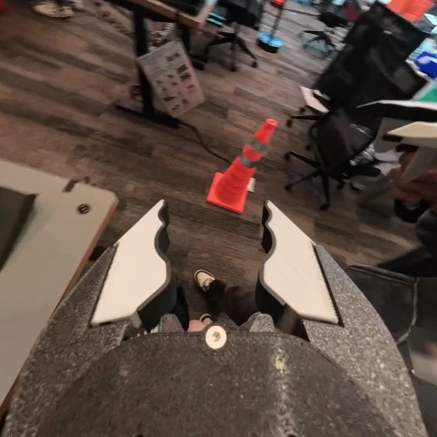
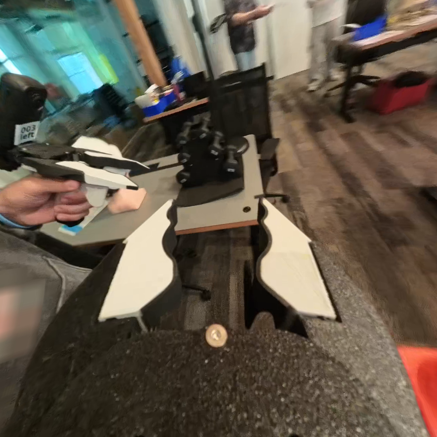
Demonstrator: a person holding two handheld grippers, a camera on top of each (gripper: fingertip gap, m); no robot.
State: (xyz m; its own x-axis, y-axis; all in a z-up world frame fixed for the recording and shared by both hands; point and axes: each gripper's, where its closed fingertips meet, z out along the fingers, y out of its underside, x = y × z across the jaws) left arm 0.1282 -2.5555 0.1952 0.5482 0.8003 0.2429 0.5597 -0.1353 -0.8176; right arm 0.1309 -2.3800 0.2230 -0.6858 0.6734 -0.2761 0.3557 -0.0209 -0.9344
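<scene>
My left gripper [image 1: 215, 205] is open and empty, held in the air over the wood-look floor. An orange traffic cone [image 1: 236, 170] stands on the floor just beyond its fingertips. The left gripper also shows in the right wrist view [image 2: 138, 177], held in a hand [image 2: 40, 201] above a grey table [image 2: 212, 212]. My right gripper [image 2: 216, 205] is open and empty, pointing at the table's near edge. Several black dumbbells [image 2: 208, 160] sit on a black mat on the table. The right gripper's white fingers [image 1: 416, 133] show at the right edge of the left wrist view.
A pink object [image 2: 127, 198] and a blue-and-white item [image 2: 71, 228] lie on the table under the left gripper. A black office chair [image 2: 238, 108] stands behind the table, another [image 1: 335, 151] right of the cone. My shoe [image 1: 204, 280] is below. People stand at the back [image 2: 243, 30].
</scene>
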